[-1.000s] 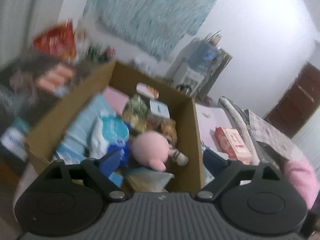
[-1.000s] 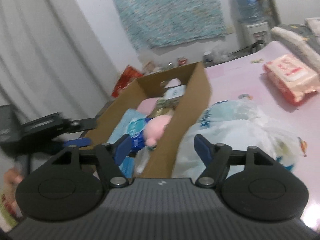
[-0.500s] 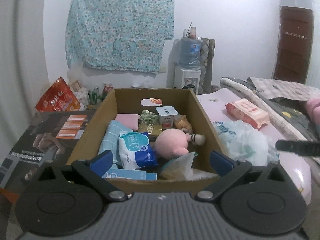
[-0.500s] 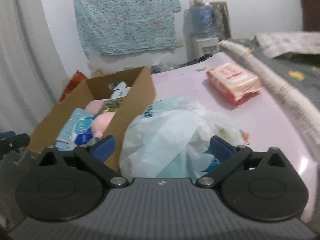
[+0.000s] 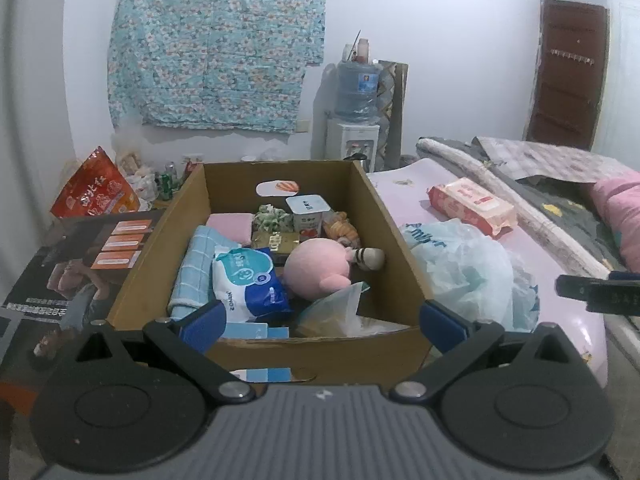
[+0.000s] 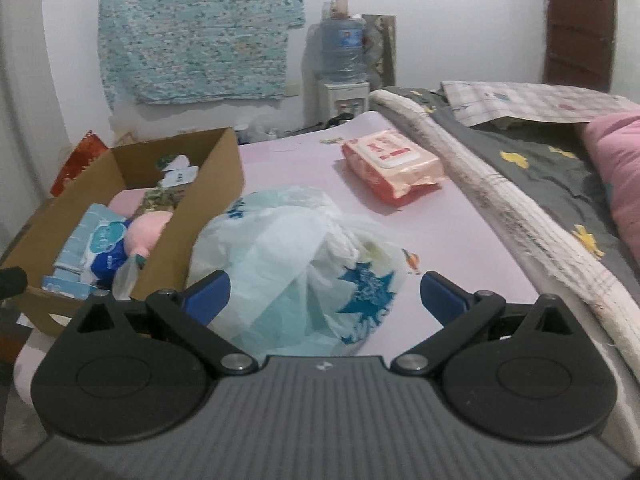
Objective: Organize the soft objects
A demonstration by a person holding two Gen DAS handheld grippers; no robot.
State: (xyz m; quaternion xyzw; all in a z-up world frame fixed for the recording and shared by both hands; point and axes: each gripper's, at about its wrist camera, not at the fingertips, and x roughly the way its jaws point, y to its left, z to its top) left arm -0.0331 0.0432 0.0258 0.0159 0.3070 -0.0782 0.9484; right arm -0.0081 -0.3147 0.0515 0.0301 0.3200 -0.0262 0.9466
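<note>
Left wrist: my left tool [image 5: 322, 322] spread wide, empty, before the brown cardboard box [image 5: 394, 216] holding the round pink plush toy [image 5: 316, 266]. Right wrist: right tool [image 6: 325, 298] released, crumpled pale-blue plastic bag [image 6: 288, 256] between its fingers, untouched, on the pink bed surface [image 6: 460, 248].

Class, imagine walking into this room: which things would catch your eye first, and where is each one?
A pink plush toy lies in the open cardboard box, among packets. A crumpled plastic bag sits right beside the box on the pink surface, with a pink wipes pack farther back.
</note>
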